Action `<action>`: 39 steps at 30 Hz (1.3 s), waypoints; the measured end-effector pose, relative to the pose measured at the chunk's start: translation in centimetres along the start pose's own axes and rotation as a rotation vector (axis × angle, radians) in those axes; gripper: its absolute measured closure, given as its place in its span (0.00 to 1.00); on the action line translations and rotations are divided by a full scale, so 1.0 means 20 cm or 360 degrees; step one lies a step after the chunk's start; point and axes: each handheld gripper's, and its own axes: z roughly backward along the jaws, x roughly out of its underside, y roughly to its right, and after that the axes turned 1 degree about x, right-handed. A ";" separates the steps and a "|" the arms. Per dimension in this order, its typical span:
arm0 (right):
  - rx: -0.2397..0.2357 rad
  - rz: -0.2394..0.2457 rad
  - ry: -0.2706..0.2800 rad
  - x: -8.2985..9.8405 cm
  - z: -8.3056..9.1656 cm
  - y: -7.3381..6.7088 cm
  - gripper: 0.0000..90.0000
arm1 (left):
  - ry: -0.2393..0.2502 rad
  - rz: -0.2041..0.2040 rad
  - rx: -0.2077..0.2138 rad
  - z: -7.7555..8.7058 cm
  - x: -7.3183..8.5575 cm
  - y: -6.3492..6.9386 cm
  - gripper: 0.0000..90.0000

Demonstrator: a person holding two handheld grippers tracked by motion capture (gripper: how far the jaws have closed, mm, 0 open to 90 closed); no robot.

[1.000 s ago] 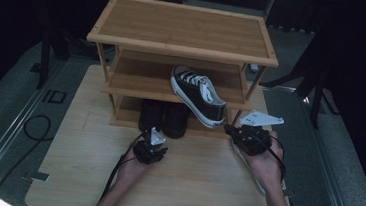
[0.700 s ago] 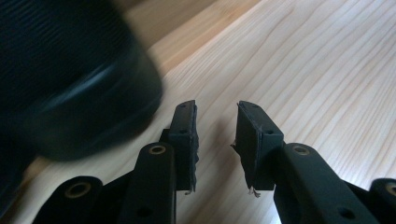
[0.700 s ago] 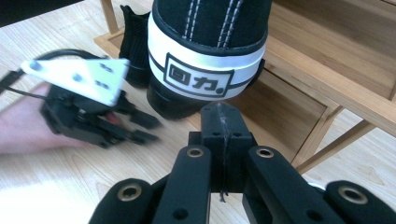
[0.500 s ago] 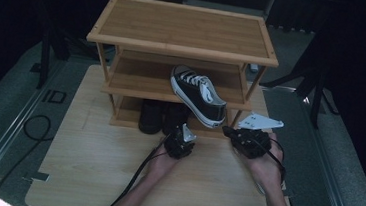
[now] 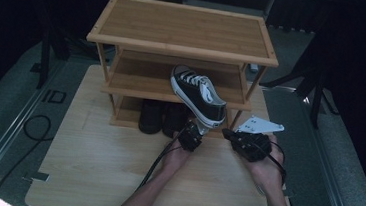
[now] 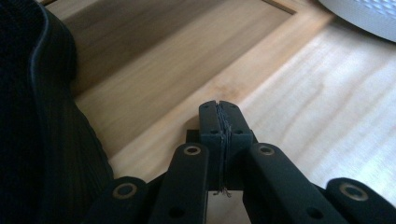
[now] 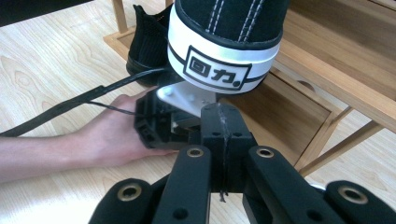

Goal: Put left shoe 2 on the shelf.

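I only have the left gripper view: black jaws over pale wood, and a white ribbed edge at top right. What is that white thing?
Observer: It's the sole of a black-and-white canvas sneaker. The sneaker lies on the middle shelf of the wooden shoe rack, with its heel jutting over the front edge.
Operator: And the dark mass on my left?
Observer: It looks like one of two black shoes standing side by side on the bottom shelf.
Operator: Where's the other gripper?
Observer: The right gripper is just right of the sneaker's heel, jaws shut and empty. Your left gripper has just been closing, with nothing between its jaws.
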 end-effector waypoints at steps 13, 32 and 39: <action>-0.0015 0.0022 0.0018 0.00 -0.02 -0.02 1.00 | 0.0044 0.0079 -0.0025 -0.05 -0.05 -0.03 1.00; 0.0017 0.0022 0.0092 -0.03 -0.03 -0.03 1.00 | -0.0012 -0.0292 -0.0145 -0.09 -0.12 -0.13 1.00; 0.0020 0.0006 0.0094 -0.02 -0.03 -0.02 1.00 | -0.0013 -0.0295 -0.0154 -0.09 -0.12 -0.11 1.00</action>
